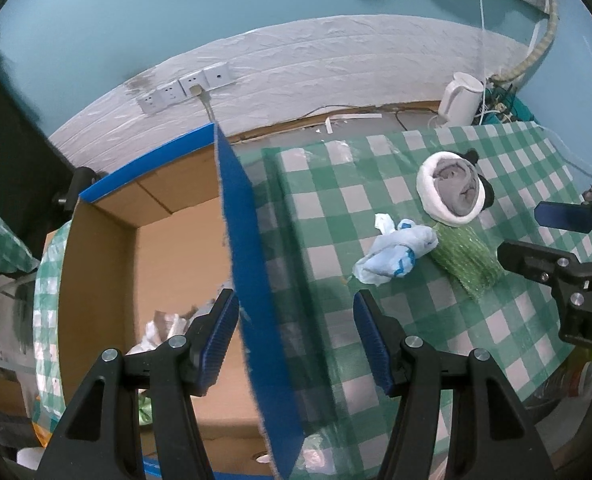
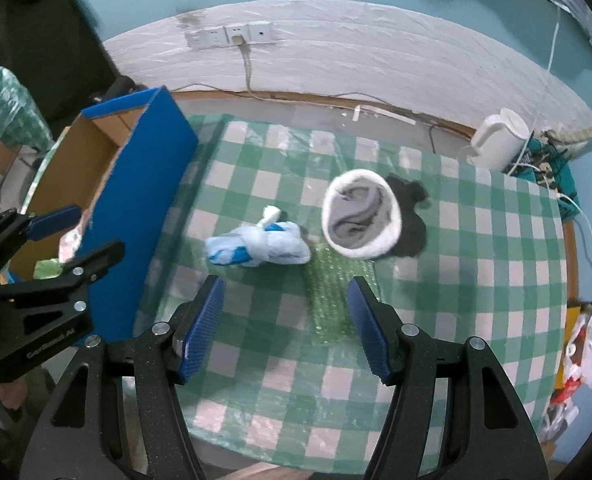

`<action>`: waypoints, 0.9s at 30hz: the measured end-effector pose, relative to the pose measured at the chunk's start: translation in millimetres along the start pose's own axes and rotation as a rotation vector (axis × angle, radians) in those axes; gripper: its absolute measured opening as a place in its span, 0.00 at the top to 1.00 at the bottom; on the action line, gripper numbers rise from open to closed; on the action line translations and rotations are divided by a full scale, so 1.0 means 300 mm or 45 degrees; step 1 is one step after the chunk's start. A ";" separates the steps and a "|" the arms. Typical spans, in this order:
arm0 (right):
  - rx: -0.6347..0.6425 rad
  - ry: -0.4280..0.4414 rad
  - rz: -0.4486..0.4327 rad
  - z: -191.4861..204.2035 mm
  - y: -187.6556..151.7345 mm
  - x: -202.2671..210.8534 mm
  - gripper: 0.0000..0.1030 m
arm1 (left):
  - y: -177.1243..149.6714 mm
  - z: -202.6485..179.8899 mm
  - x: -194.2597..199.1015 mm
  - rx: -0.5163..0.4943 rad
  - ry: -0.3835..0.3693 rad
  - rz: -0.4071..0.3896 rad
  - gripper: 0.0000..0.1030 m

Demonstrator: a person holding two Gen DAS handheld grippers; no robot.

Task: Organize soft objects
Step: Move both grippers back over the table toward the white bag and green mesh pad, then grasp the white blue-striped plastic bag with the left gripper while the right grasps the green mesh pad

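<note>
Both grippers are spread and carry nothing. The left gripper (image 1: pixel 296 344) hangs astride the blue wall of the cardboard box (image 1: pixel 240 240) at lower centre of the left wrist view. The right gripper (image 2: pixel 286 326) hangs over the checked table (image 2: pixel 475 240), low in the right wrist view.

Three soft items remain on the table, mid-frame in the right view:
- blue-and-white plastic bag bundle (image 2: pixel 256 246);
- green bubble wrap (image 2: pixel 331 300), lying between the right gripper's fingers but not touched;
- white-rimmed plush hat (image 2: pixel 361 214), its edge apparently on the wrap.

Risks, as judged:
- Lifting the wrap may drag or tip the hat.
- The thin, flat wrap may slip from the pads.
- The left gripper may knock the box wall.
- Some items already lie in the box; loose drops may miss.
</note>
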State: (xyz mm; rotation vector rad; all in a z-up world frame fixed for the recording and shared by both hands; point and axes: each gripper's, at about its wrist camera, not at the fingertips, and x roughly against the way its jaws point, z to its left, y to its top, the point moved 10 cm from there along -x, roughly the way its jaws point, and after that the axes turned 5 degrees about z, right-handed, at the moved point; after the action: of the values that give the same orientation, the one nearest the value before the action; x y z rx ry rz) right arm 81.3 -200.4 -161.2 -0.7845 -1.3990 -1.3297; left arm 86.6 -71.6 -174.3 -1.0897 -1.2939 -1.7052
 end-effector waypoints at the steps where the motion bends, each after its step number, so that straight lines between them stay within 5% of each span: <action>1: -0.010 -0.005 0.006 -0.014 -0.004 -0.007 0.37 | 0.002 -0.008 -0.003 -0.006 0.001 0.002 0.41; 27: -0.091 -0.049 0.122 -0.200 -0.072 -0.191 0.37 | 0.054 -0.232 -0.178 -0.248 -0.018 0.051 0.31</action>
State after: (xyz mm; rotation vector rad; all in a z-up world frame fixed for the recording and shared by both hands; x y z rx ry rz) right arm 90.7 -252.3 -228.9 -0.9183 -1.3334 -1.3022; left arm 107.9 -140.2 -227.3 -1.2331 -1.1240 -1.8252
